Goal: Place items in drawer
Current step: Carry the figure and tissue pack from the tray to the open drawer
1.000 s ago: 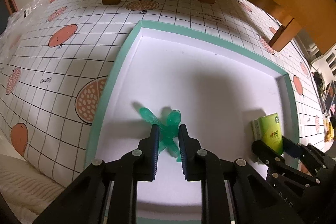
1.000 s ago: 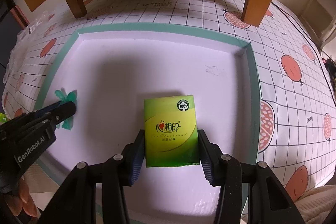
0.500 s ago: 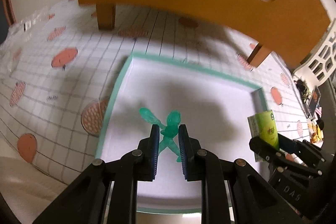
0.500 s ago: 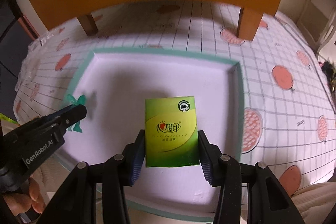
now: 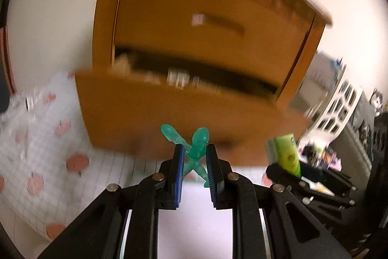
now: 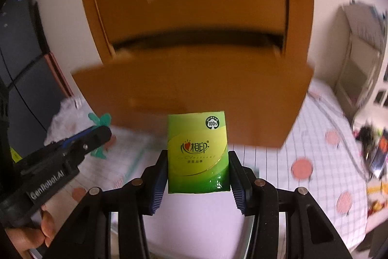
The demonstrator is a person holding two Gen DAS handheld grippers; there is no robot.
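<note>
- straight ahead of both my cameras stands the wooden cabinet [image 5: 184,23], blurred in both views, its upper front closed.
- below that, the drawer [image 6: 194,89] juts out toward me, a dark gap showing over its front panel; i can make out pale, blurred things inside from the left wrist view but cannot tell what they are.
- under the cabinet spreads the checked cloth [image 6: 322,154] with orange round prints, and the white tray [image 5: 194,215] lies on it beneath my fingers.
- my right gripper [image 6: 198,176] pinches the green tissue pack [image 6: 197,152] by its two sides, label facing the camera, held up in front of the drawer panel and clear of the tray.
- my left gripper [image 5: 194,174] is pressed onto the green toy figure [image 5: 195,152], gripping it around the body; head and one arm stick up above the pads, legs hang below.
- from the right wrist view the left gripper sits to the left, level with the pack, a person's hand [image 6: 26,234] on its handle.
- neither item is in the drawer yet.
</note>
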